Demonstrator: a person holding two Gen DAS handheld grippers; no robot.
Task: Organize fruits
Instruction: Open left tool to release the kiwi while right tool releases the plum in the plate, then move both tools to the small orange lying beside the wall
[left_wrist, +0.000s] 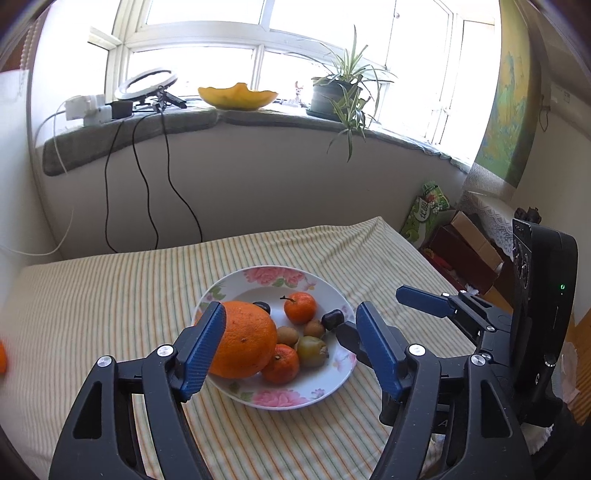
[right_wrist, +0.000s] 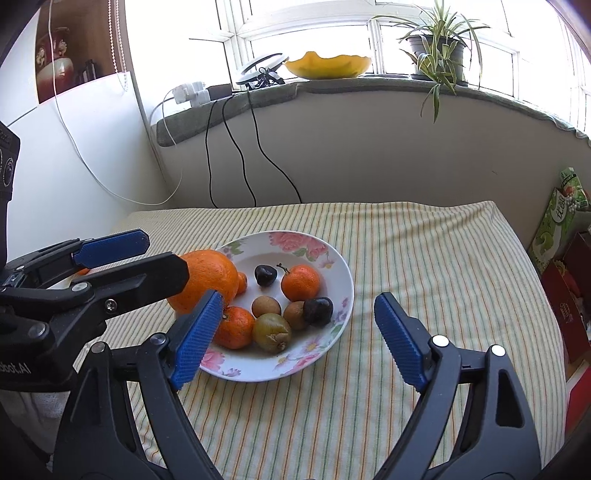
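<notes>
Before you, the plate (right_wrist: 334, 254) sits on the table (right_wrist: 424, 295), holding the fruit. The big orange (right_wrist: 208, 278) lies at its left edge, a tangerine (right_wrist: 300, 282) toward the back, another tangerine (right_wrist: 236, 326) at the front. Behind the table, the windowsill (right_wrist: 369, 86) carries a potted plant (right_wrist: 436, 50) at the right and a bowl (right_wrist: 328, 66) left of it.

The left gripper's (right_wrist: 147, 256) black body (right_wrist: 22, 363) reads "bot.AI", cut off.

Both wrist views close, angled down toward window — left from left, right from right; share plate (left_wrist: 221, 291) (right_wrist: 341, 275).
</notes>
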